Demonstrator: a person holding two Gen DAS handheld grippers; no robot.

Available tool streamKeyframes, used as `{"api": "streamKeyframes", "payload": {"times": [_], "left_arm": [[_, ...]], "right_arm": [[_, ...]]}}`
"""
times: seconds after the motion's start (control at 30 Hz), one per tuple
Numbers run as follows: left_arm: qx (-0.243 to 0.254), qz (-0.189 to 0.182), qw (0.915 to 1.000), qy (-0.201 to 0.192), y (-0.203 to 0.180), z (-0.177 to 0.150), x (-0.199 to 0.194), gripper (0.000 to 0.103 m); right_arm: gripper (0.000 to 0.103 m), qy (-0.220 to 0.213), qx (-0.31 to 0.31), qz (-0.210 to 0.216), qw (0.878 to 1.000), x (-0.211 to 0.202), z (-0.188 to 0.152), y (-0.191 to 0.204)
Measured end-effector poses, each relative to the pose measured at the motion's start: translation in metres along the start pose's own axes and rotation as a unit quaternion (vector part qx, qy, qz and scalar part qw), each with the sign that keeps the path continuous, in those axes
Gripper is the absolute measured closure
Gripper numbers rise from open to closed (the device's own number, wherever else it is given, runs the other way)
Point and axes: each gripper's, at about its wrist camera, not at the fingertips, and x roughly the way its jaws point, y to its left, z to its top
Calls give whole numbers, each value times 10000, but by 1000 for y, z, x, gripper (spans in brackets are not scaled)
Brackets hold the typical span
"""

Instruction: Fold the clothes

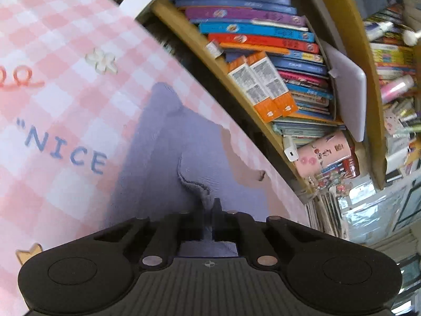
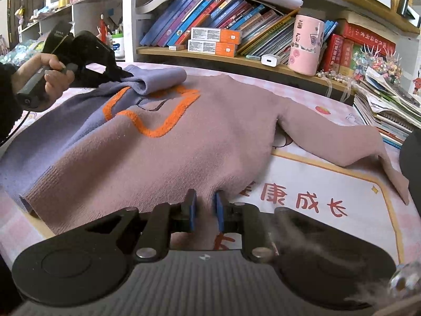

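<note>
**Both grippers on the sweater, left sleeve lifted**

Right hand-held gripper, bottom centre of the right wrist view: blue-padded fingers set a little apart, a fold of the hem bunched between them. Looks pinched on the knit, pads pressing the fabric from both sides.

Left hand-held gripper, bottom centre of the left wrist view: fingers close together with a ridge of purple fabric rising between them, clamped on it. In the right wrist view the same gripper sits at upper left, held by a person's hand, its tips on the folded-over purple sleeve.

The fuzzy mauve and purple knitted sweater with an orange star outline lies spread flat across the centre of the frame. Purple half toward the left; mauve half to the right. The mauve sleeve stretches out to the right edge, lying flat. The purple sleeve is doubled back onto the chest, touching the star outline.

Underneath: a desk with a pink and white checked cover, printed with "NICE" in blue letters. A white mat with red Chinese characters lies at lower right, partly under the hem.

Behind: a wooden bookshelf of slanting books, a pink cylindrical tin and white charger block on its ledge.
</note>
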Motion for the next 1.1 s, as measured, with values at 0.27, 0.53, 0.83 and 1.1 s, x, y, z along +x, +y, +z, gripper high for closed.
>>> {"api": "streamKeyframes", "payload": {"times": [0.27,0.53,0.83,1.1], "left_arm": [[1181,801,9697,-1983,13,67,-143,100],[1914,2801,9223,-1851,65,86,-195,100],[2150,3341,9045,-1552,96,83,-183,94],[1754,2906,9294,-1453,68,36,-195,51]], "right_arm": [[86,194,-228,1,9996,3,7,2],[86,118,-141,-30,9998,5,6,2],[86,198,-291,-69,9994,7,10,4],[86,318,-333,7,9989,9,13,2]]}}
